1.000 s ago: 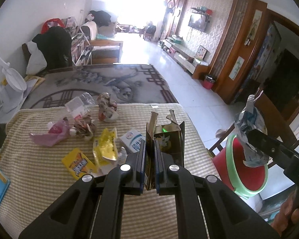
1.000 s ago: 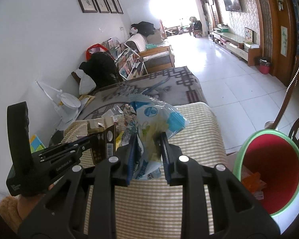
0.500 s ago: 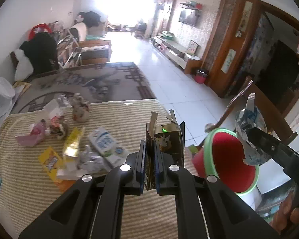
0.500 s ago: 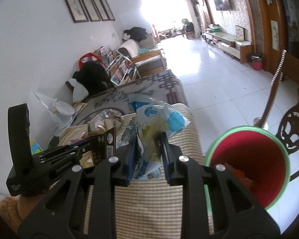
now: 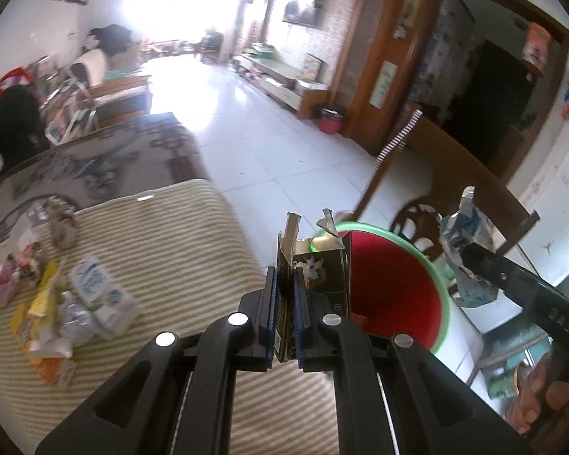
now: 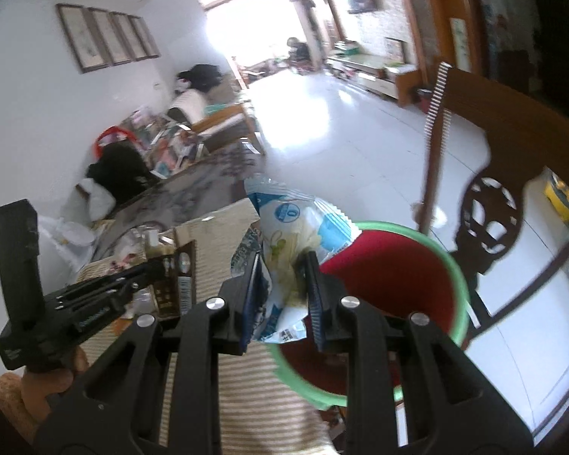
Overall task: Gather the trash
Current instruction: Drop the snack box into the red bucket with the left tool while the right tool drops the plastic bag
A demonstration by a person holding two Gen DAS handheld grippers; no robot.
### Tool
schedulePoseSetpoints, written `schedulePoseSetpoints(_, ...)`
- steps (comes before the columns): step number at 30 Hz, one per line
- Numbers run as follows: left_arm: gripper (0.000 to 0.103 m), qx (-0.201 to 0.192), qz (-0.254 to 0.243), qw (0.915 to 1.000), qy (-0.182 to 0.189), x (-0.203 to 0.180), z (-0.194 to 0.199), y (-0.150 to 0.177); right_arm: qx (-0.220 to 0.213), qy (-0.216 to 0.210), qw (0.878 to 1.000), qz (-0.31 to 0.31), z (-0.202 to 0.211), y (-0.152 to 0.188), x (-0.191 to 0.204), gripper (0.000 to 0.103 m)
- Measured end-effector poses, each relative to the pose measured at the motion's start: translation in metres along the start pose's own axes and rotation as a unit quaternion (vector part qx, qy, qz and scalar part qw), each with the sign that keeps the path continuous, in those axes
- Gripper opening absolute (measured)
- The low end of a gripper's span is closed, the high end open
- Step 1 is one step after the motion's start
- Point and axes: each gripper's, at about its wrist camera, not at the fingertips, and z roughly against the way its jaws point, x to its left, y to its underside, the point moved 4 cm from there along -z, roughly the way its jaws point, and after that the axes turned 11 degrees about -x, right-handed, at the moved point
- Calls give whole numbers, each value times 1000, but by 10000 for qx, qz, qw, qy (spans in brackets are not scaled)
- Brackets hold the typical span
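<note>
The left gripper (image 5: 284, 303) has its fingers (image 5: 270, 303) pressed almost together on a dark carton (image 5: 322, 276) with gold print. The blue pads pinch one thin side wall of the carton, so most of the box stands to the right of the fingers, upright, with its torn flaps rising above the fingertips. Beyond the carton lies the red bucket (image 5: 398, 288) with a green rim, just past the edge of the tabletop (image 5: 163, 235), which wears a striped cloth.

The right gripper (image 6: 282, 295) holds a blue-and-white plastic wrapper (image 6: 296, 227). Its fingers (image 6: 315, 295) are narrowly apart, with the crumpled lower part of the wrapper squeezed between the pads; the puffed upper part spreads out above and ahead of the fingertips, and a loose corner hangs below them. In the right wrist view the wrapper sits over the near rim of the bucket (image 6: 398, 273).

More trash is on the tabletop to the left: a white-and-blue milk carton (image 5: 102, 295), yellow wrappers (image 5: 41, 303) and a pink scrap (image 5: 0, 292), all well apart from both grippers. A wooden chair (image 6: 489, 220) stands just behind the bucket.
</note>
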Motion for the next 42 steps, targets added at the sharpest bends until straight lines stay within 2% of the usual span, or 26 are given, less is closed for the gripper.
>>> schedulePoseSetpoints(6, 6, 284, -201, 9988, 331, -41, -31, 6, 29, 325, 9991, -263, 3, 0, -45, 24)
schedulePoseSetpoints(12, 6, 553, -286, 9966, 547, -65, -59, 12, 55, 434, 9983, -397, 4, 1, -68, 24)
schedulePoseSetpoints(24, 9, 884, -328, 9937, 599, -74, -85, 21, 103, 484, 9978, -440, -5, -1, -78, 24)
schedulePoseSetpoints(25, 11, 926, -317, 9933, 619, -73, -87, 21, 109, 480, 9978, -435, -6, -2, -77, 24)
schedulePoseSetpoints(27, 43, 900, -289, 9939, 576, -70, -86, 21, 116, 484, 9979, -415, -10, -3, -75, 27)
schedulePoseSetpoints(30, 46, 733, -164, 9957, 543, -61, -76, 18, 136, 477, 9980, -394, -15, -3, -73, 27)
schedulePoseSetpoints(33, 47, 648, -101, 9968, 450, -50, -69, 15, 157, 480, 9979, -402, -20, -3, -71, 36)
schedulePoseSetpoints(37, 50, 513, 93, 9984, 220, -25, -55, 14, 134, 540, 9977, -396, -25, -3, -65, 61)
schedulePoseSetpoints(39, 52, 480, 185, 9986, 121, -14, -50, 14, 148, 558, 9976, -384, -28, -2, -62, 65)
schedulePoseSetpoints(42, 52, 441, 363, 9983, -93, 9, -40, 18, 171, 525, 9976, -421, -32, -2, -56, 67)
